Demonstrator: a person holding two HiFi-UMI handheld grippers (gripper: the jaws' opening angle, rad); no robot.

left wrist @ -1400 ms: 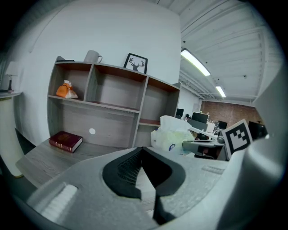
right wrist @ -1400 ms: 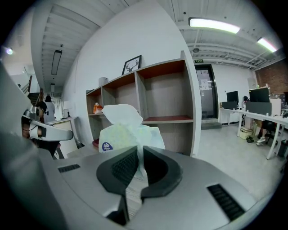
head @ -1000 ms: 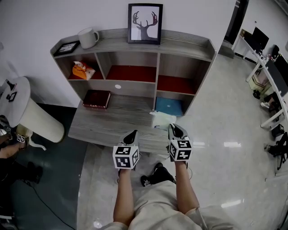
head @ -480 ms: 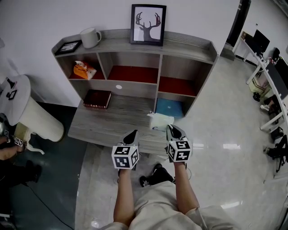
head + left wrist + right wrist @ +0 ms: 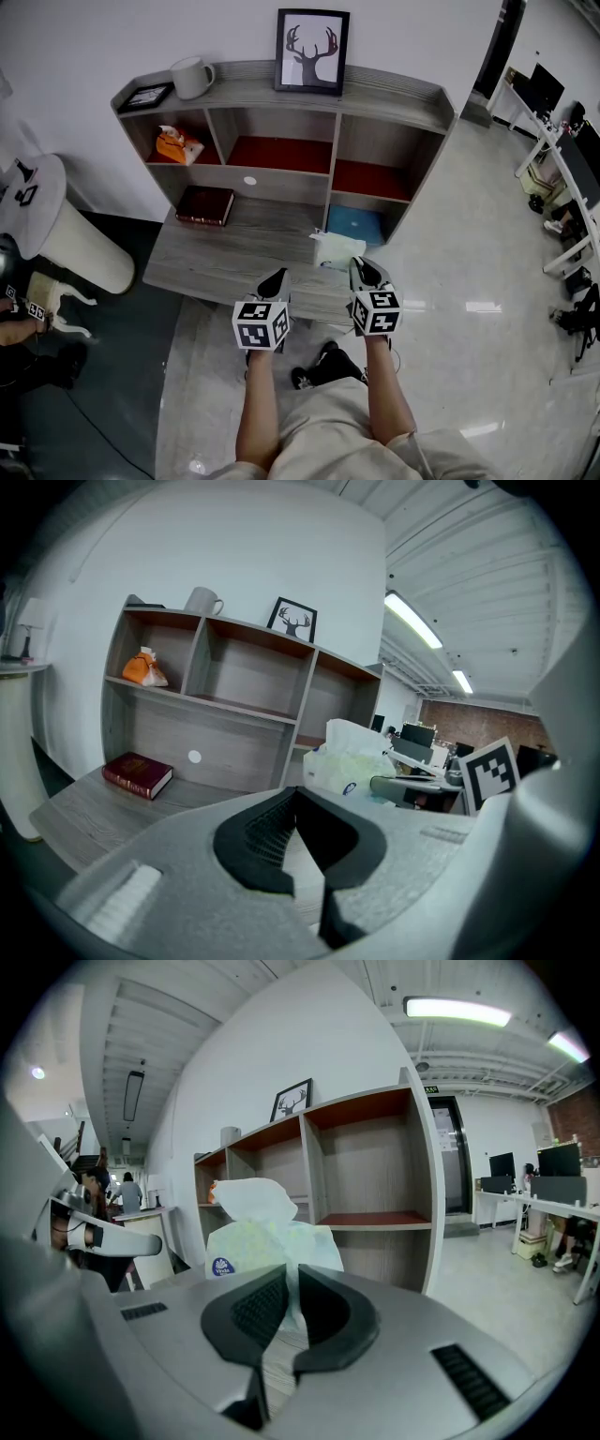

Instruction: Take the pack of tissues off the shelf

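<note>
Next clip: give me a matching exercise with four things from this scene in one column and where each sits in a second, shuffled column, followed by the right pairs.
Things
1. mug
2. red book
3. orange packet
4. pack of tissues

Places
A. in the top left compartment of the shelf
B. between the jaws of the right hand-held gripper
C. on top of the shelf, left of the deer picture
D. lying flat on the desk surface, at its left

Pairs: 1-C, 2-D, 3-A, 4-B
</note>
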